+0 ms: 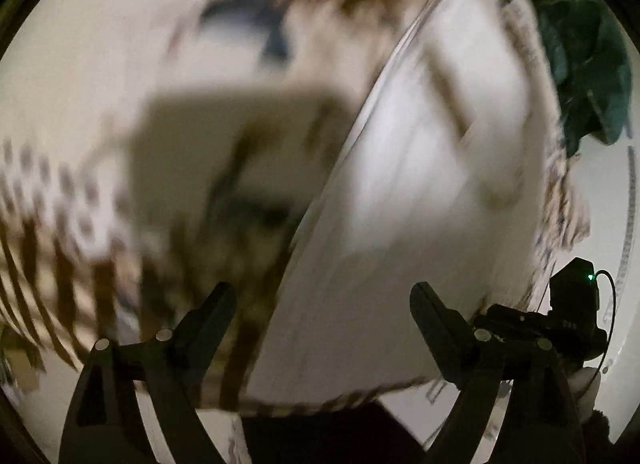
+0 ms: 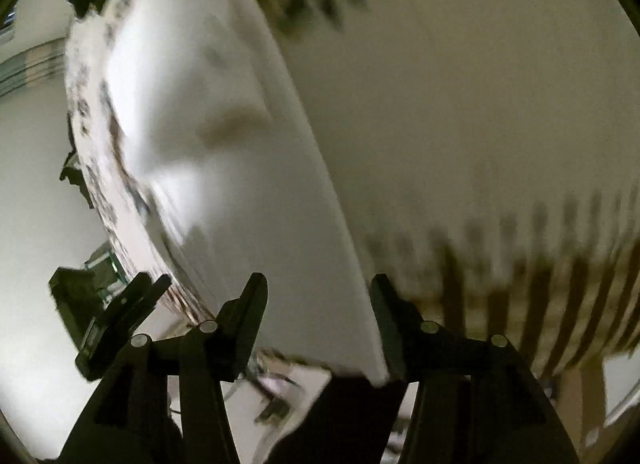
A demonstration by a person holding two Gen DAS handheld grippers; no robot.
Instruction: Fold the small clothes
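Both views are blurred by motion. A white garment [image 1: 408, 191] with a folded edge lies on a cream cloth patterned with brown stripes and dark marks [image 1: 80, 75]. My left gripper [image 1: 322, 300] is open, its fingers straddling the garment's near edge. In the right wrist view the same white garment [image 2: 224, 167] fills the middle, and my right gripper [image 2: 318, 292] is open with the garment's edge between its fingers. The left gripper's black body [image 2: 104, 316] shows at the lower left of the right wrist view; the right gripper's body [image 1: 560, 312] shows at the lower right of the left wrist view.
A dark green cloth [image 1: 584, 47] lies at the upper right in the left wrist view. The patterned cloth [image 2: 500, 123] spreads to the right in the right wrist view, with brown stripes near its edge. A pale surface [image 2: 32, 135] lies beyond on the left.
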